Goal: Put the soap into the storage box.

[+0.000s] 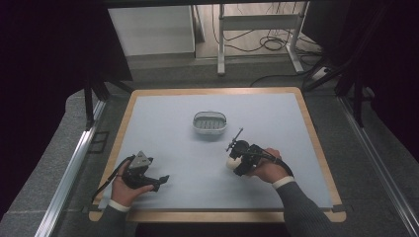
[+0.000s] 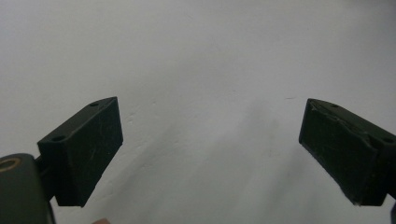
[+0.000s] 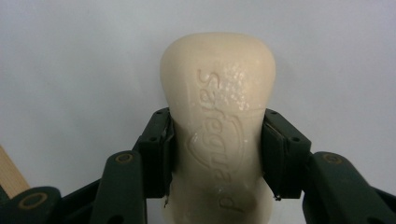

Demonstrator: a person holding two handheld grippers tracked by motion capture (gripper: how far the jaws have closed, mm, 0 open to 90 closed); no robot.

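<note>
Cream soap bar (image 3: pixel 217 126), probably slick, is pinched across its middle by the right tongs (image 3: pixel 217 154); left tongs (image 2: pixel 210 149) gape empty.

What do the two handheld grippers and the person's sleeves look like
Both are black. The left gripper has a grey three-cornered plate on top and flat rectangular jaw pads. The right gripper trails a black cable. The sleeves are dark grey knit with white cuffs.

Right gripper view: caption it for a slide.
Right gripper clamps a cream soap bar above the pale table mat.
</note>
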